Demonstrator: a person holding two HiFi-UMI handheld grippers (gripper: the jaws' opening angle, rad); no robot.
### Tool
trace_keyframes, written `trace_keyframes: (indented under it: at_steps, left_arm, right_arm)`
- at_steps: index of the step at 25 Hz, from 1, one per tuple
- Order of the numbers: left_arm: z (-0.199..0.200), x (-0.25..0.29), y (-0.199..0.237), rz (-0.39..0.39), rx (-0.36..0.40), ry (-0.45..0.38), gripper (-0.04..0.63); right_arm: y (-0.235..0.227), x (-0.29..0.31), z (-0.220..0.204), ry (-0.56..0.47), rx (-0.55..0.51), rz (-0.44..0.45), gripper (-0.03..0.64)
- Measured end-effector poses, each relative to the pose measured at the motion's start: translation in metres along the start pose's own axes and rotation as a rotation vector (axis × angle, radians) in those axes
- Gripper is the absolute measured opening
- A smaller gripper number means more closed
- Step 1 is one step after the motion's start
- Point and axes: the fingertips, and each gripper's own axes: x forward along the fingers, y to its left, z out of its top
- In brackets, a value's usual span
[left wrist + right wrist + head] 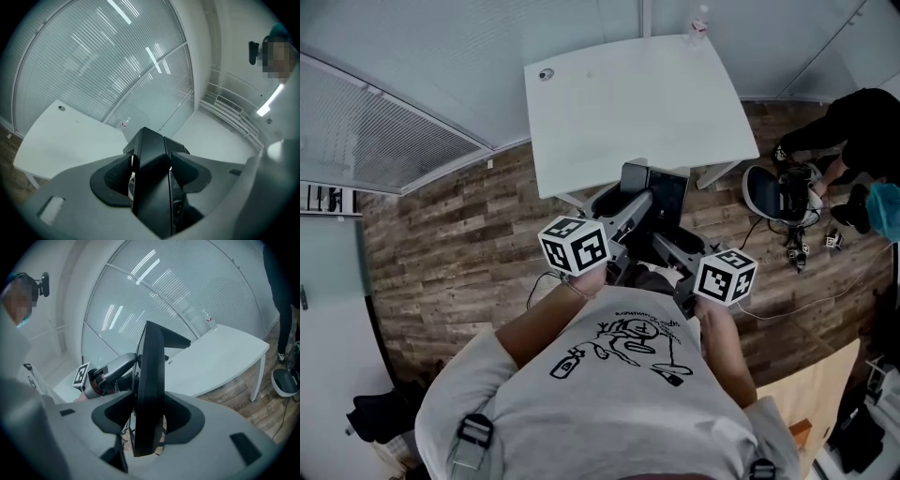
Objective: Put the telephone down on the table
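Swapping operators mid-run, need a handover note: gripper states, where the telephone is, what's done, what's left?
Left gripper: shut on the telephone.
Right gripper: shut on the same telephone, from the other side.
Telephone: held in the air in front of the person, by the near edge of the white table, not resting on it.
A bottle stands at the table's far edge.
Done: telephone lifted, both grips on.
Left: carry it over the tabletop, set it down, open both grippers.

i read this as an office-type test room: white table [628, 103], glass walls [487, 56] with blinds [375, 131], wood-plank floor [450, 244], kit [783, 192] dumped beside a crouching person [853, 131].
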Motion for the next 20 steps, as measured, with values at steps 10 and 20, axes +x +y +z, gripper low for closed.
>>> trace_keyframes:
  at_steps: [10, 20]
  left_arm:
    - [0.0, 0.037, -0.009, 0.034, -0.021, -0.03, 0.252]
    - [0.011, 0.061, 0.004, 0.056, -0.036, -0.036, 0.252]
  right_arm:
    - [-0.03, -0.016, 0.025, 0.026, -0.014, 0.028, 0.19]
    - [-0.05, -0.006, 0.045, 0.035, -0.002, 0.038, 0.187]
